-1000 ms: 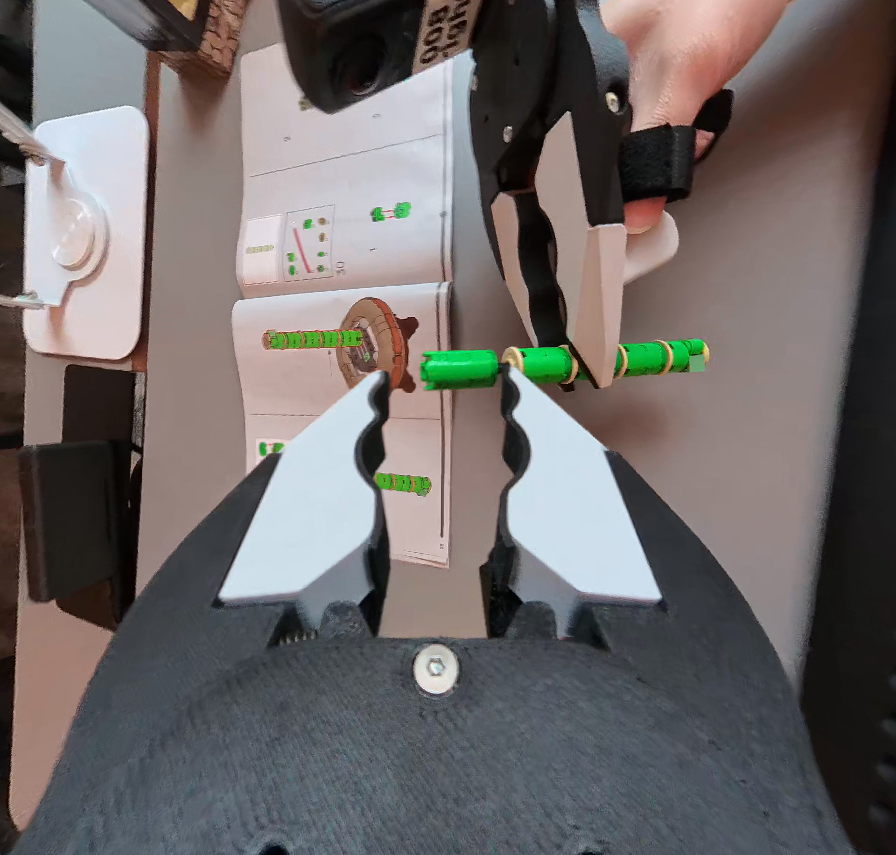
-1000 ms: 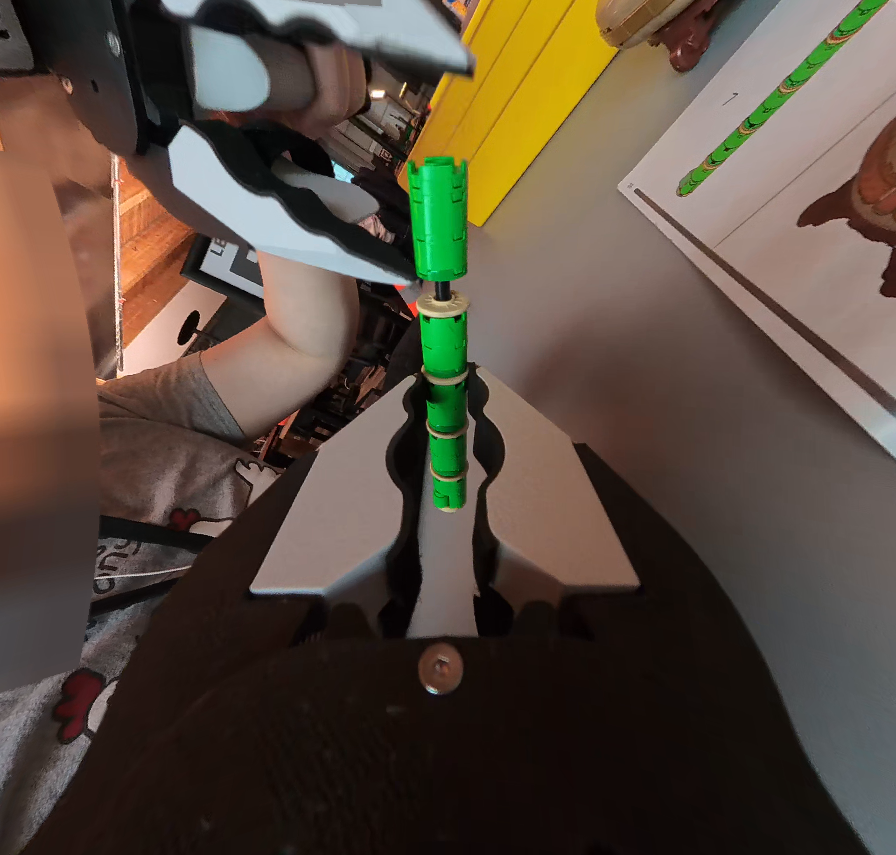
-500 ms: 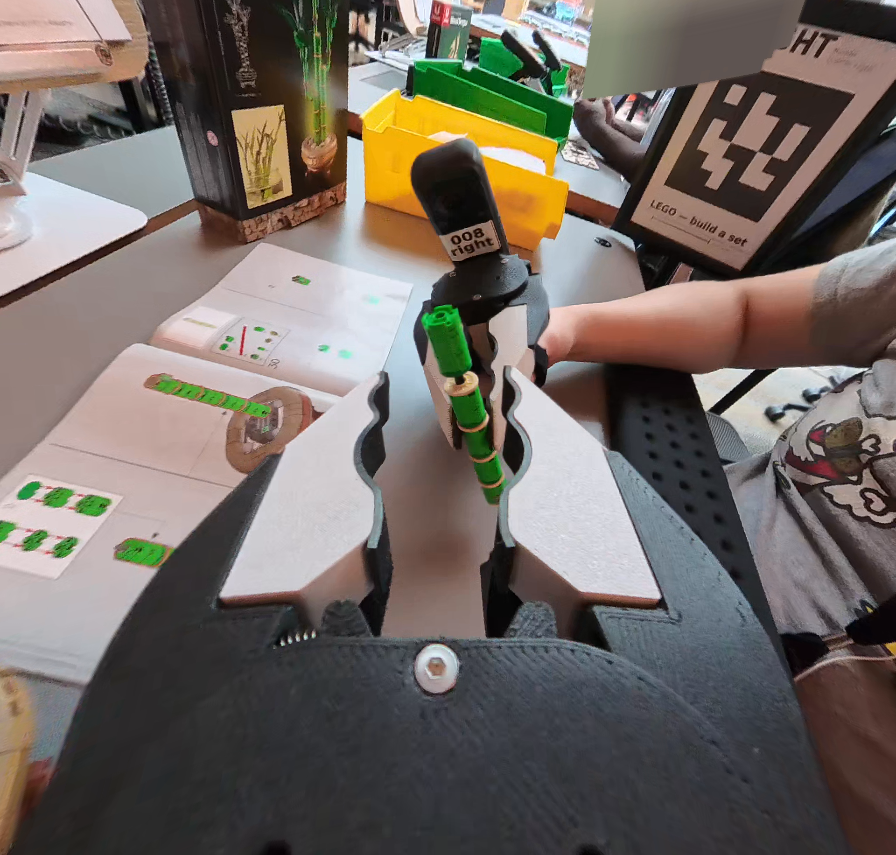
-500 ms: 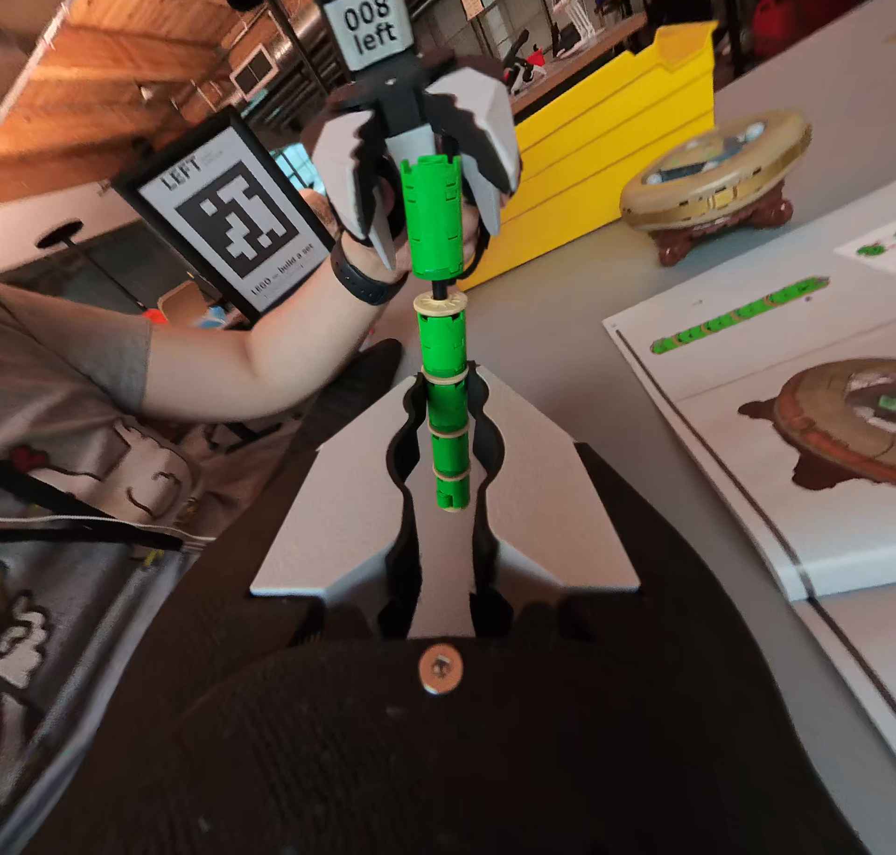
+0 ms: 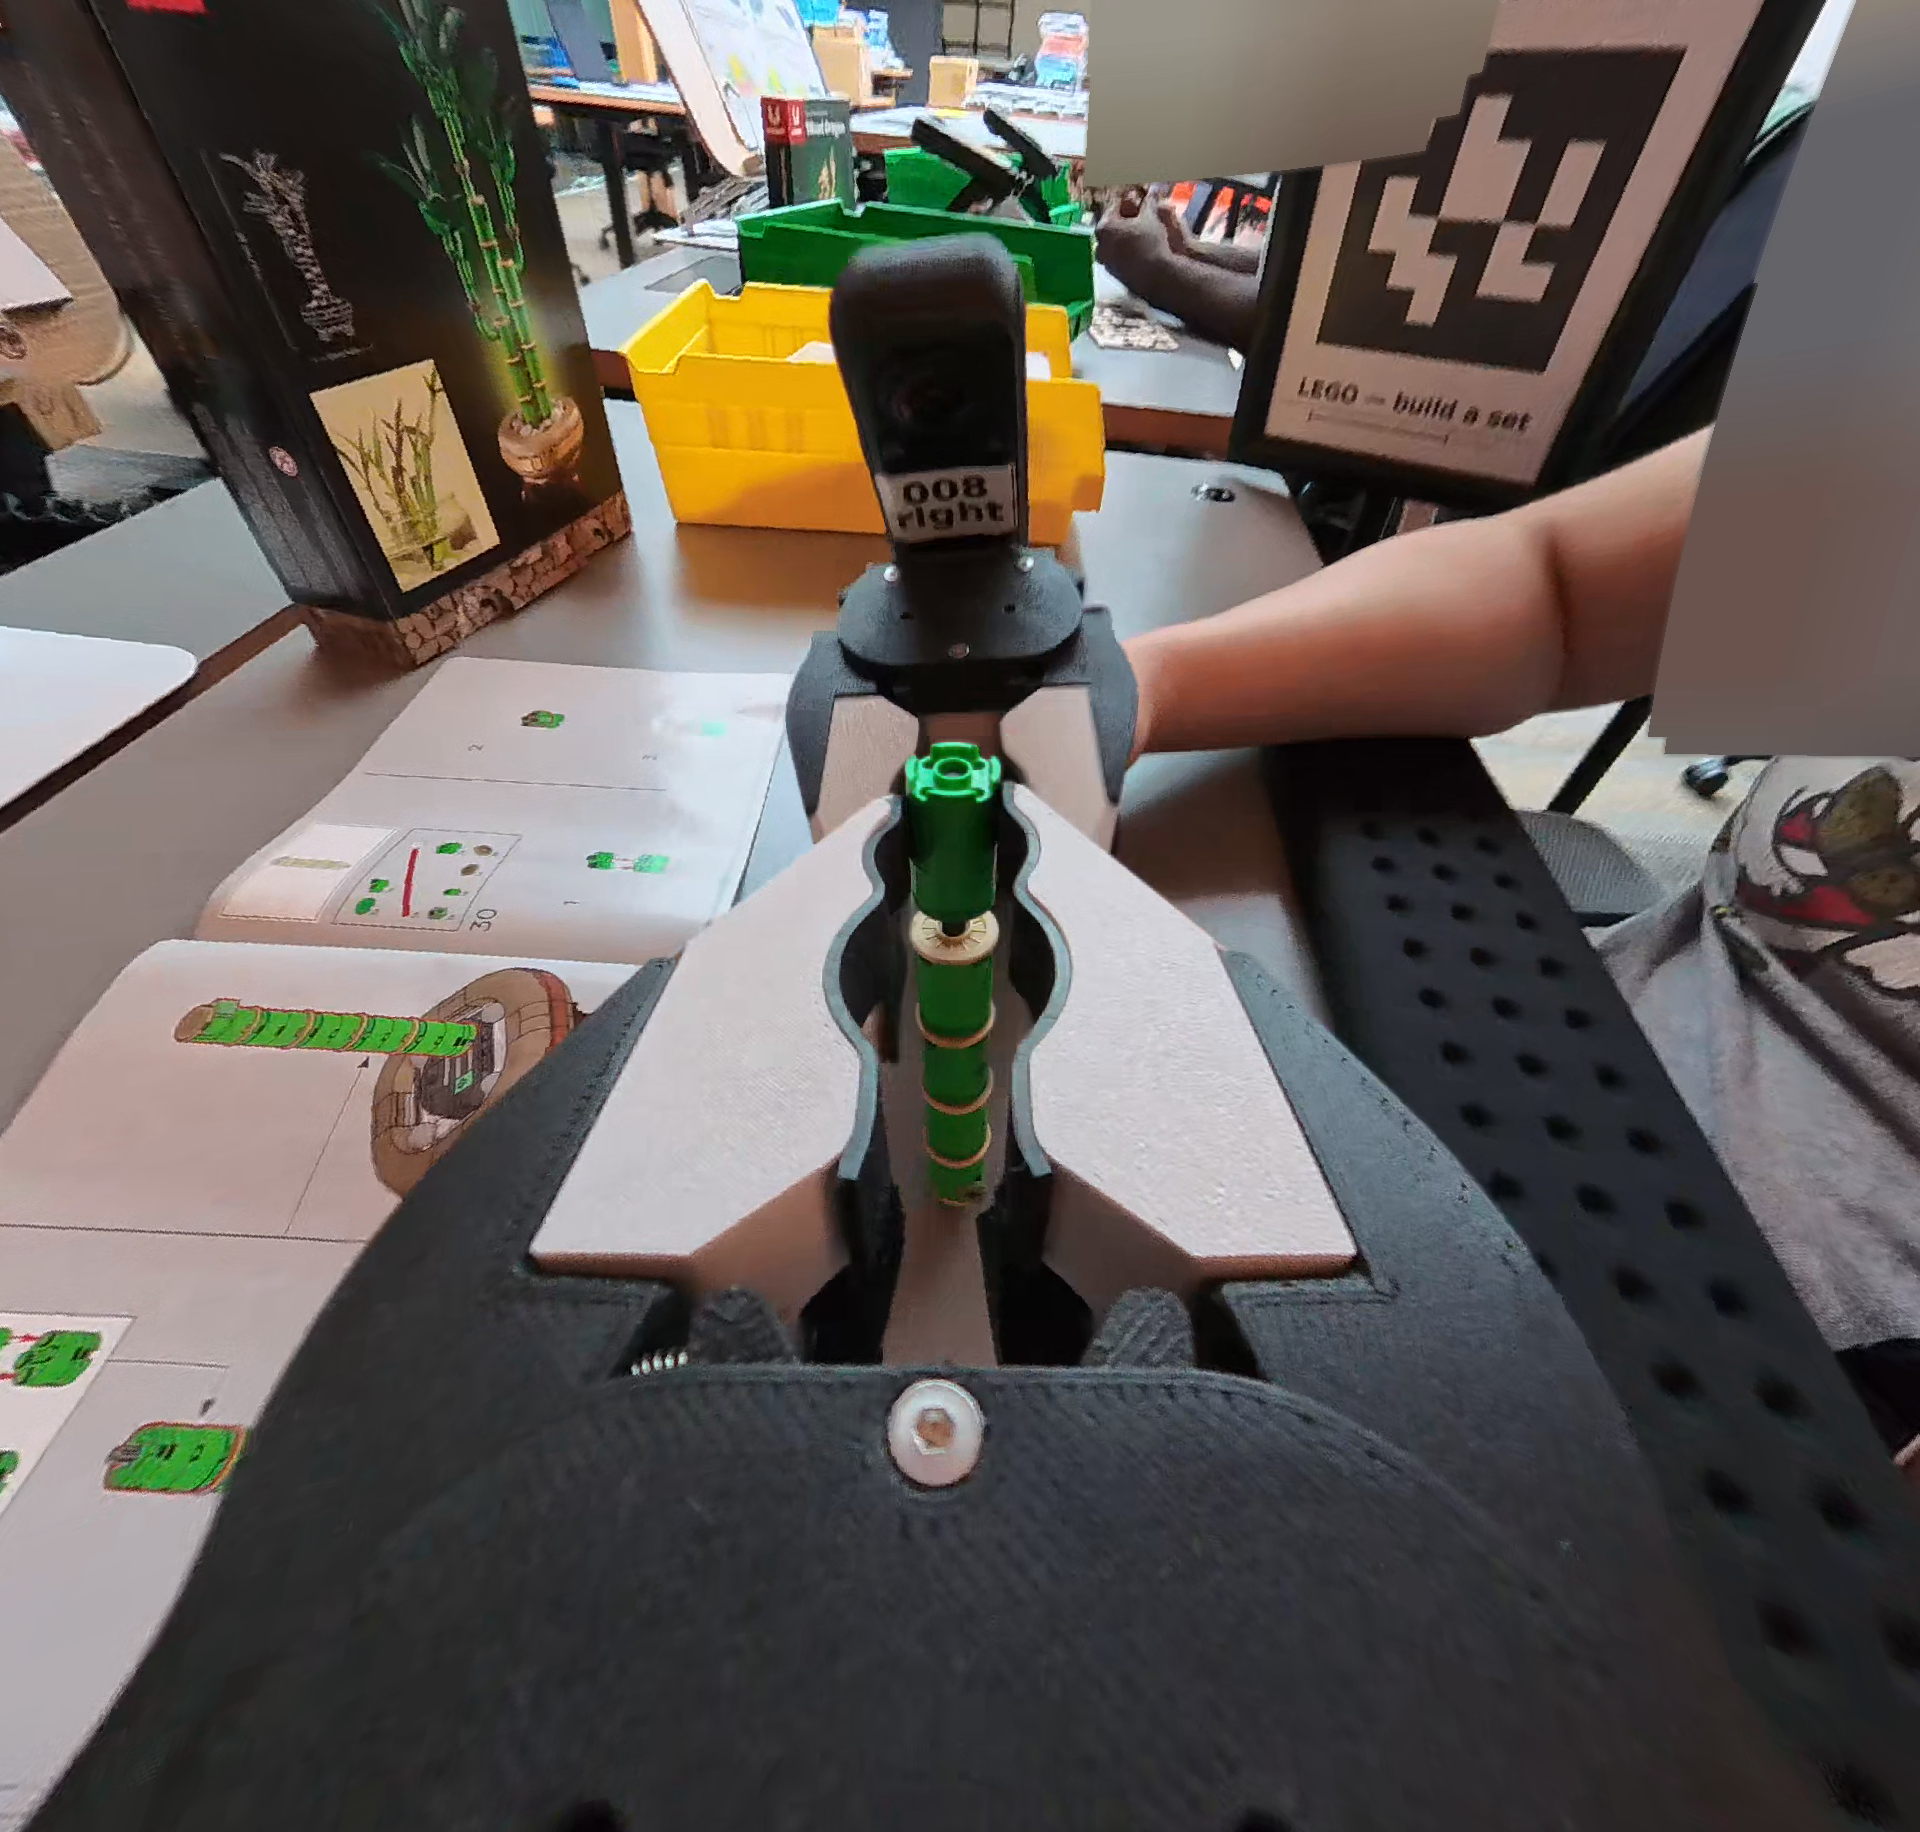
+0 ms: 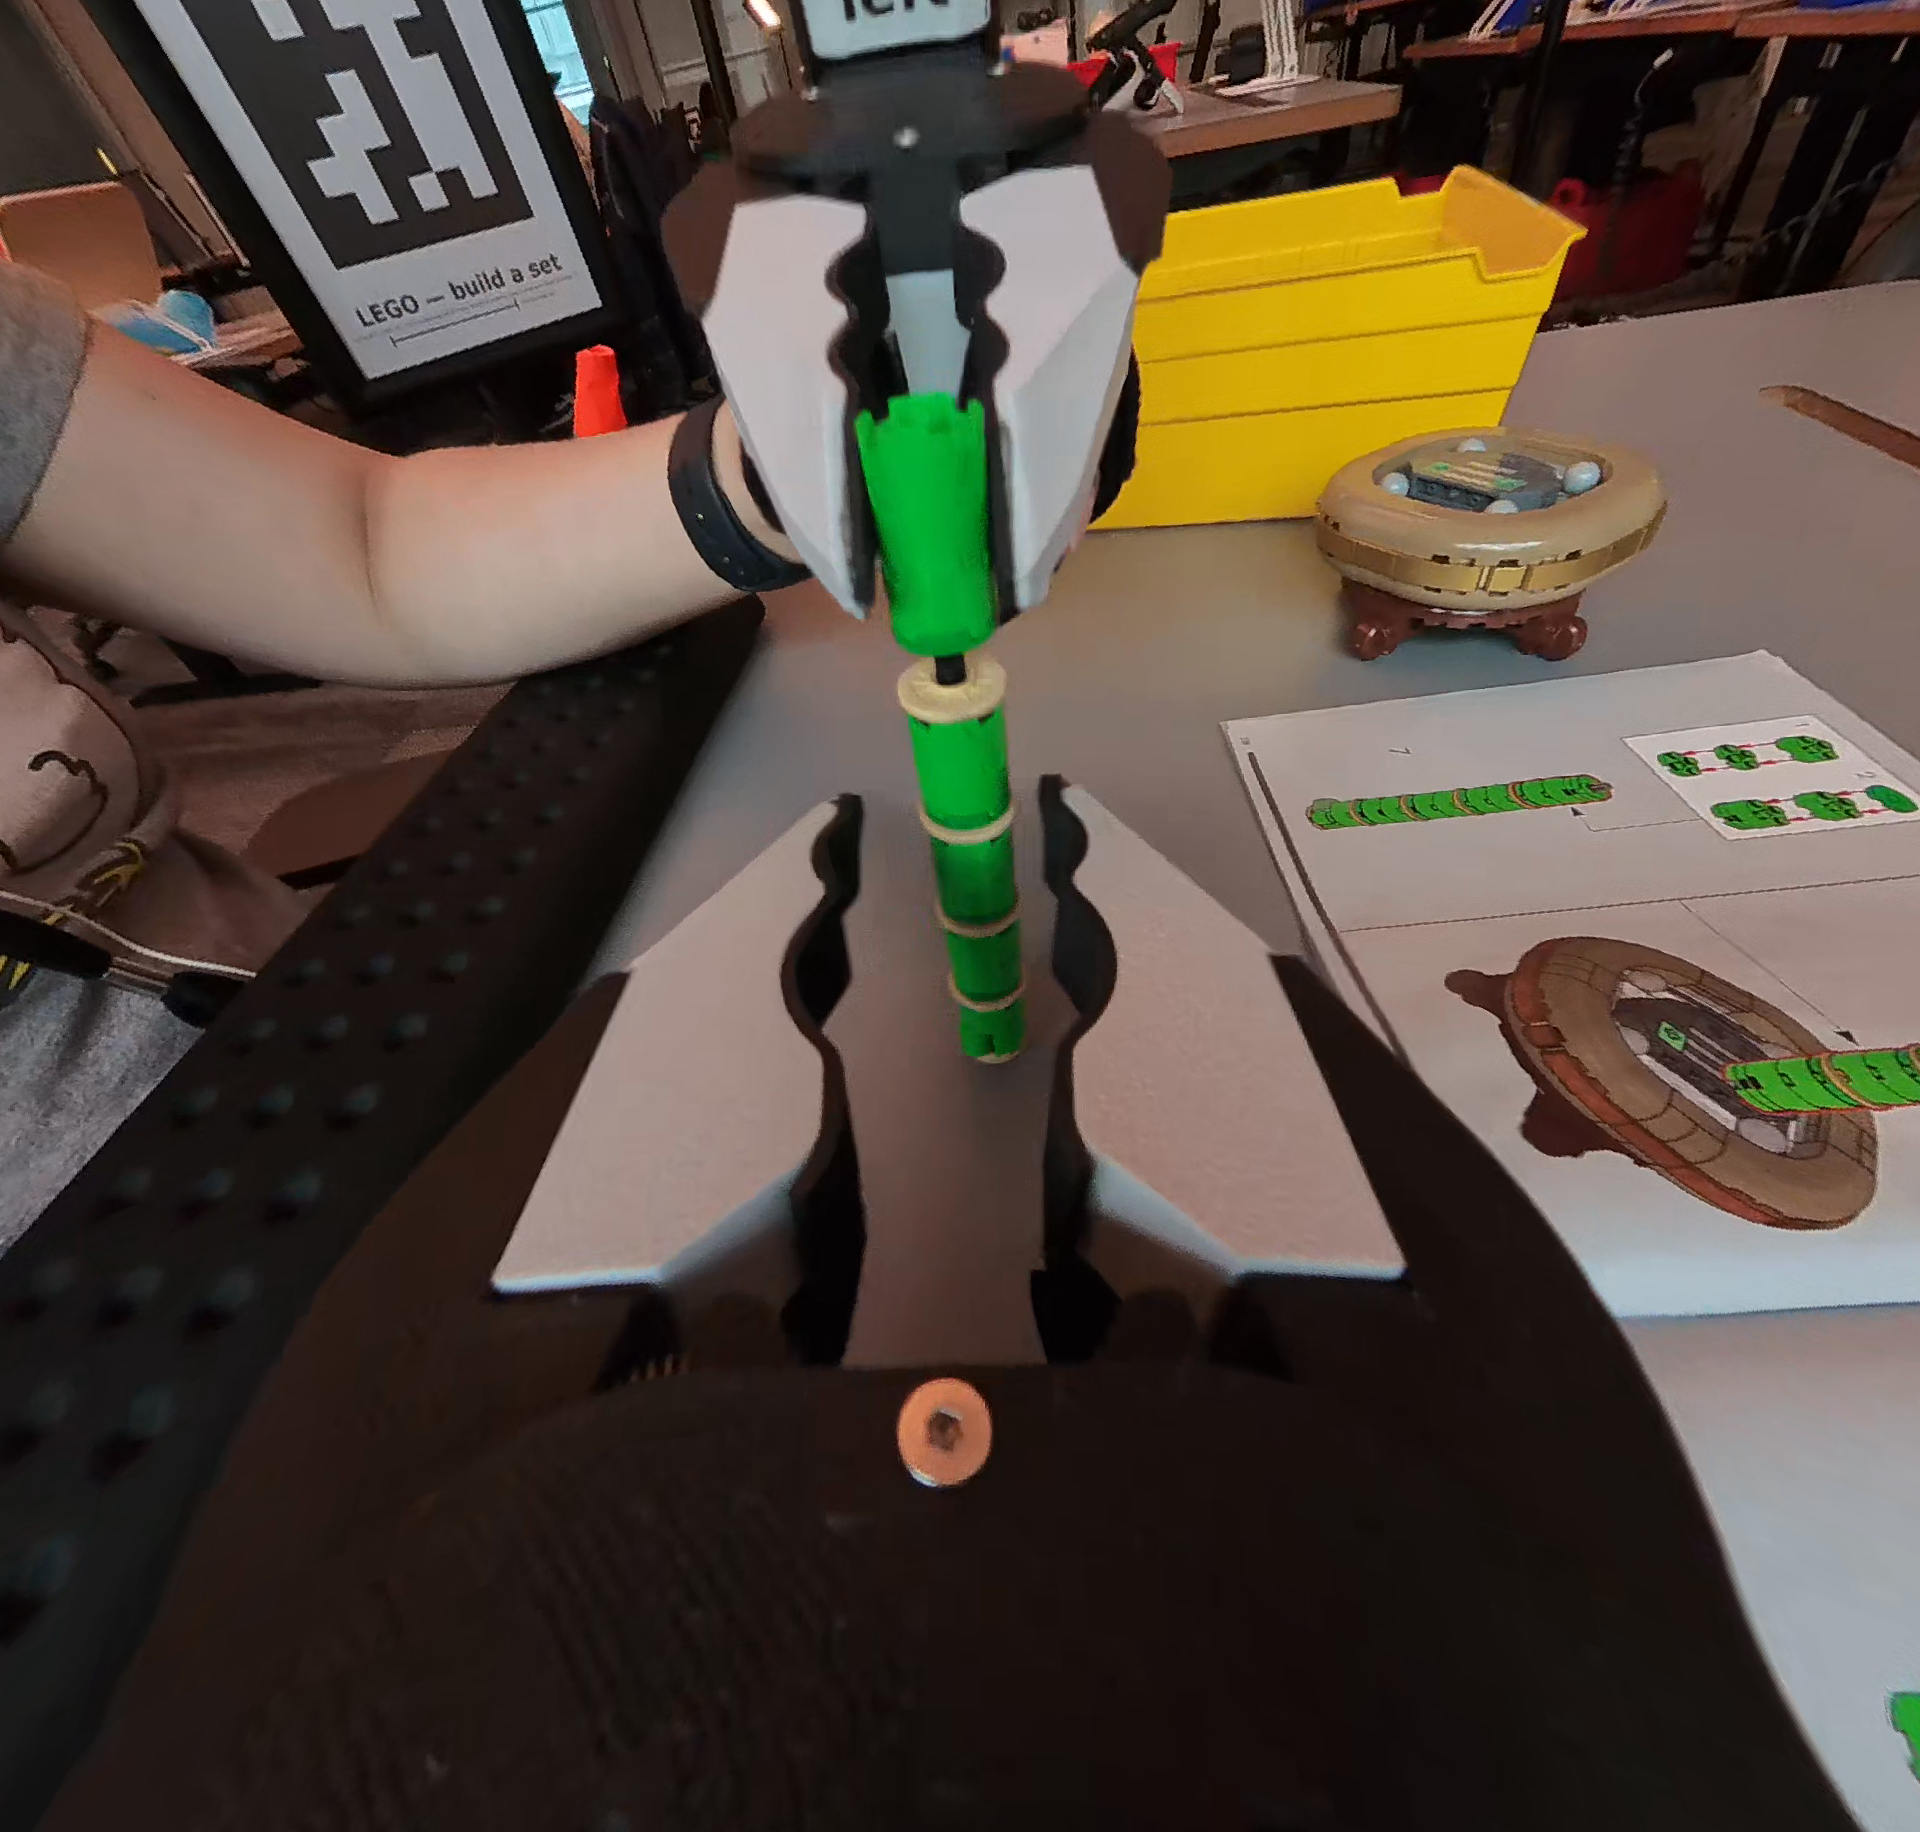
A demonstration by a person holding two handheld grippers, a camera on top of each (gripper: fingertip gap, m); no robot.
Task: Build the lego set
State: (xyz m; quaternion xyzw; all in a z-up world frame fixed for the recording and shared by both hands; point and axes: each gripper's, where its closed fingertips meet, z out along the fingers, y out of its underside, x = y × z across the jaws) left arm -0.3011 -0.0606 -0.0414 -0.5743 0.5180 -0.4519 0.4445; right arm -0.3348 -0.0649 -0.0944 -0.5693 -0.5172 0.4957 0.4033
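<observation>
A green bamboo stalk [image 6: 966,847] of green segments with tan rings stands upright between my two grippers. It also shows in the left wrist view [image 5: 951,1034]. My left gripper [image 5: 951,816] is shut on the stalk's tall top segment [image 6: 925,525]. A short black axle shows between that segment and the tan ring below. My right gripper [image 6: 948,795] is open. The stalk's lower part hangs between its fingers with a gap on each side. The left gripper [image 6: 940,593] faces it from across, above the grey table [image 6: 1195,660].
An open instruction booklet [image 6: 1558,951] lies to the right on the table. A round tan pot base [image 6: 1486,525] on brown feet stands behind it, next to a yellow bin [image 6: 1330,348]. The set's box [image 5: 343,276] stands at the back left. A black perforated chair [image 5: 1558,1055] borders the table. My hands' fingertips stand some 6 cm from each other. The round tan pot base [image 6: 1486,525] is about 20 cm from my right fingertips.
My left gripper has closed on the stalk's top segment. My right gripper, shut on the stalk before, has opened around it. Both grippers have swung level, facing each other.
</observation>
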